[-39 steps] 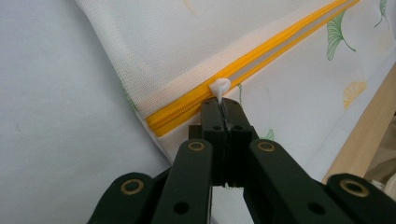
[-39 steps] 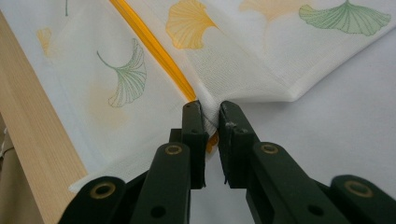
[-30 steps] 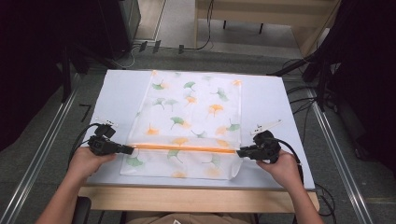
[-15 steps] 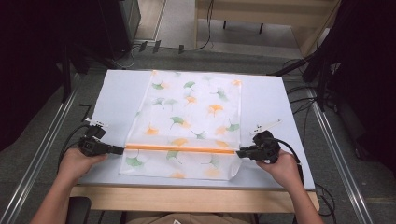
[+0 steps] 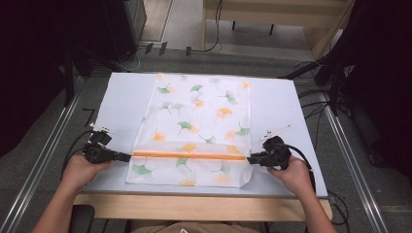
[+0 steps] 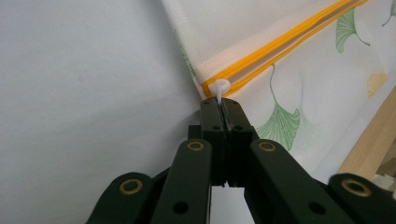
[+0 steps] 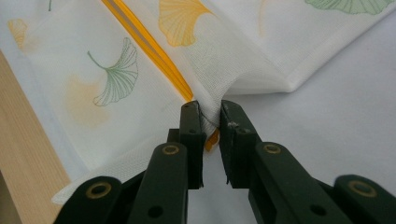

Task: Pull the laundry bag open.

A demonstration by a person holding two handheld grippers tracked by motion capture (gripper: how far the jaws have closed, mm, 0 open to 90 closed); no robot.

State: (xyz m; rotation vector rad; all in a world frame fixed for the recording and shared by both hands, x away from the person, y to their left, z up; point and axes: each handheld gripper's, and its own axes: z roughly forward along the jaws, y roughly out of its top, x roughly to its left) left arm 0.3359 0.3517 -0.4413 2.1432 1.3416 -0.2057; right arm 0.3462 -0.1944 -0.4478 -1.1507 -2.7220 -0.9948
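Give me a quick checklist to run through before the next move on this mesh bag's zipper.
1. Left gripper clamped on the white zipper pull: ok, fingers shut on it.
2. Right gripper gripping the mesh bag at the zipper's far end: cannot tell; the fabric sits between its fingers, which have just been opening slightly.
3. Orange zipper lying straight between both grippers: ok.
4. Bag flat on the table: mostly ok; the fabric bunches by the right gripper.
5. Zipper fully closed: cannot tell.
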